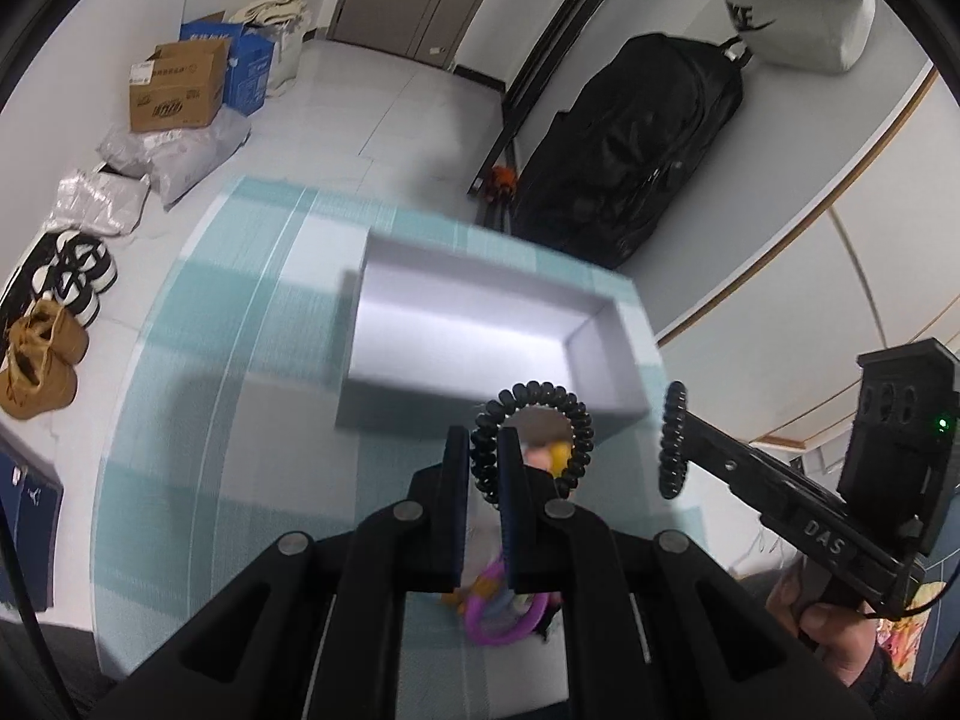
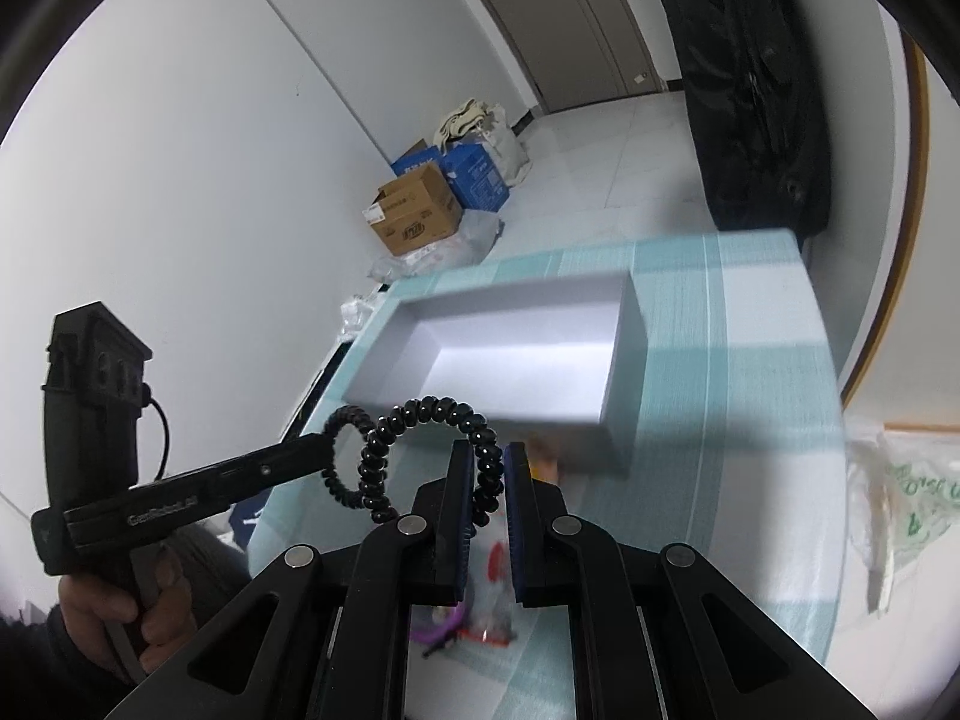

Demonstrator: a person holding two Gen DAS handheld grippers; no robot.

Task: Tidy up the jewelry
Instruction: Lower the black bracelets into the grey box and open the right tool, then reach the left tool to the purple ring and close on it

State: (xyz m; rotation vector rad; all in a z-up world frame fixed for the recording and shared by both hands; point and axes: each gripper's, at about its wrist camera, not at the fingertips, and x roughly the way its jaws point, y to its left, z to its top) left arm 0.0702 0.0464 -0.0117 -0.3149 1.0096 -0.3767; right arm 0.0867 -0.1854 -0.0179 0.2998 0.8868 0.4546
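Both tools clamped on black spiral hair ties, left tool (image 1: 485, 468) at lower centre, right tool (image 2: 487, 480) likewise, above the white box (image 1: 606, 360); light, springy, grip the coil.

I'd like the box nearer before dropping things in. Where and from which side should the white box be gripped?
Grip the near long wall of the white box, coming straight down with one finger inside and one outside. The box is open-topped and its walls are thin and upright. The left gripper and right gripper each hold a black coil band, so one probably has to be freed first.
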